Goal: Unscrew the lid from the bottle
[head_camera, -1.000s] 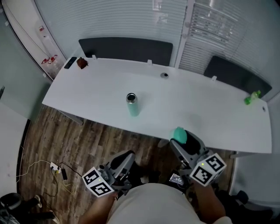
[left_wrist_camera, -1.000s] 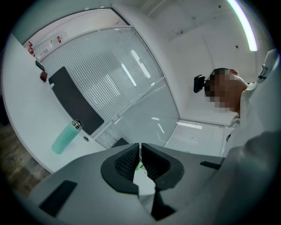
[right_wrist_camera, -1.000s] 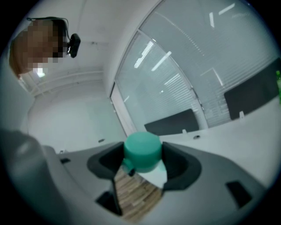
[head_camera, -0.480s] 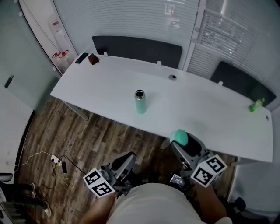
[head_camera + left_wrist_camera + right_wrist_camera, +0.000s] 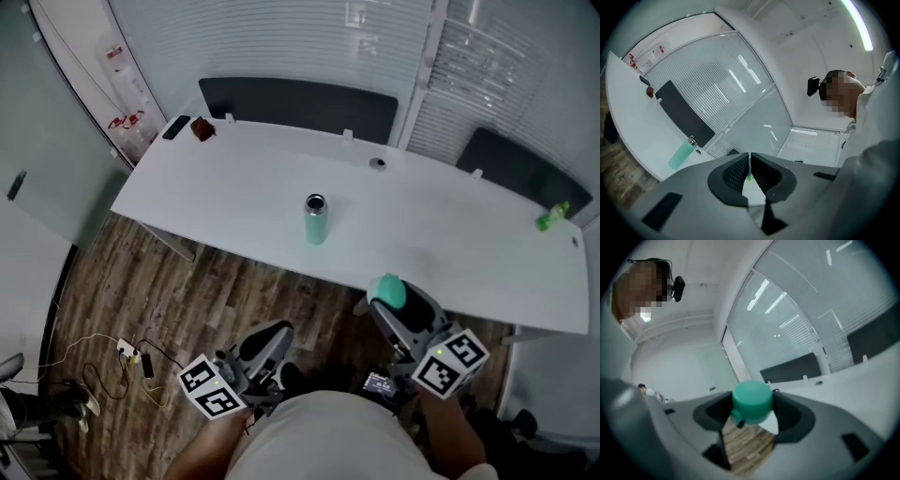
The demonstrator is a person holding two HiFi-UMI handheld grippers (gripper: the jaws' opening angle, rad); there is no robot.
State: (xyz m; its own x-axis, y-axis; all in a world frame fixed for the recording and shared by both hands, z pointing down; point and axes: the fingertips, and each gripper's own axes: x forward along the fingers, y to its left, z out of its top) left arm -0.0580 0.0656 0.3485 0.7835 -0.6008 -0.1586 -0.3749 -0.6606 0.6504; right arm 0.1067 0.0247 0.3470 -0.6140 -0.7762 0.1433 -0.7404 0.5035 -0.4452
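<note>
Your left gripper [image 5: 750, 169] is clamped shut and empty. The bottle [image 5: 315, 220] stands upright and uncapped on the table [image 5: 216, 187]. It is probably rigid and slick, so take it mid-body. Your right gripper [image 5: 394, 305] clenches the lid [image 5: 751, 400], which looks light and hard.

One bottle [image 5: 315, 223], one lid [image 5: 386, 290] (green), two grippers [image 5: 277, 331] [image 5: 388, 302], one table [image 5: 234, 202].

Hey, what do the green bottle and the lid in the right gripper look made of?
Bottle: likely coated metal; matte mint body with a bare silvery rim at the open mouth.
Lid: probably plastic; smooth matte teal of even colour, with a small moulded tab at its side.
</note>
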